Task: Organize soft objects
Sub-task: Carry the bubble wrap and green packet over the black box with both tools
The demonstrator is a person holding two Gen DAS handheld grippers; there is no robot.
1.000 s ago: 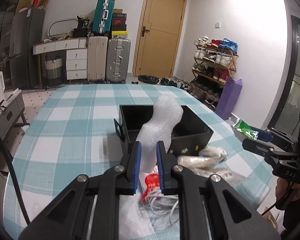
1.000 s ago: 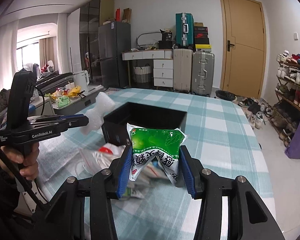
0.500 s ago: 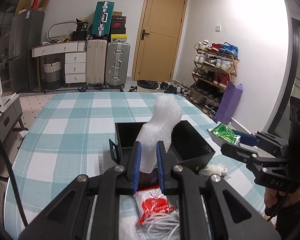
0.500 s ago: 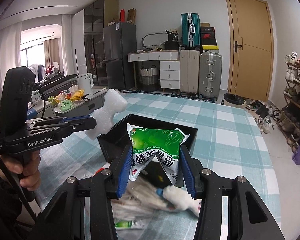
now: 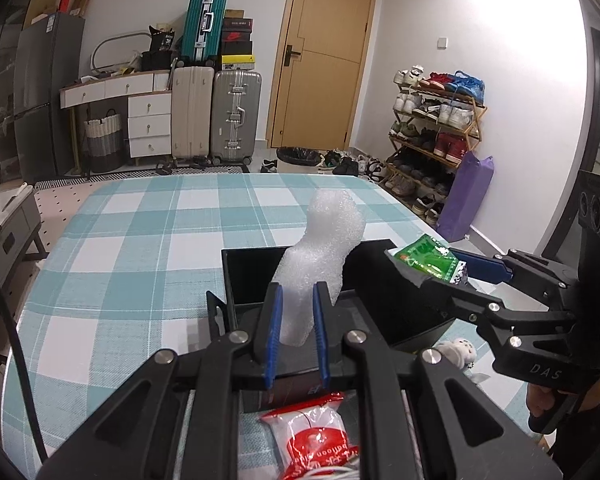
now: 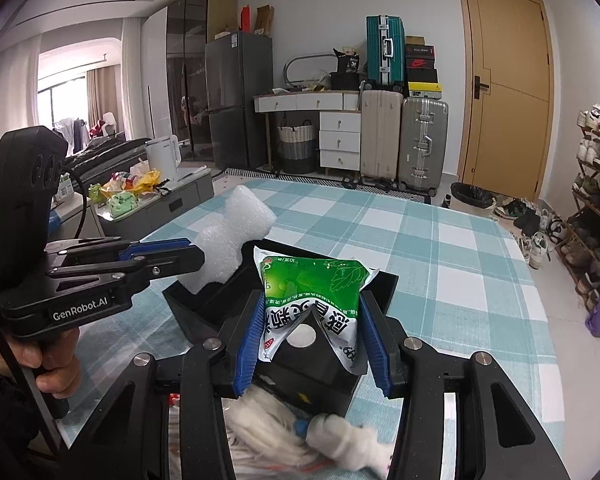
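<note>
Foam (image 5: 320,264) stands pinched in the left gripper (image 5: 296,336), and the green packet (image 6: 312,300) is squeezed in the right gripper (image 6: 312,340); both hang over the black box (image 5: 392,304), seemingly ready to drop in.

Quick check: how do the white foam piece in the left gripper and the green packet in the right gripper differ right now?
The foam piece is plain white and bumpy; the green packet is glossy, printed plastic. The foam stands tall and narrow past the left gripper; the packet is broad and creased in the wider-set right gripper. Both are clamped and held over the black bin.
</note>
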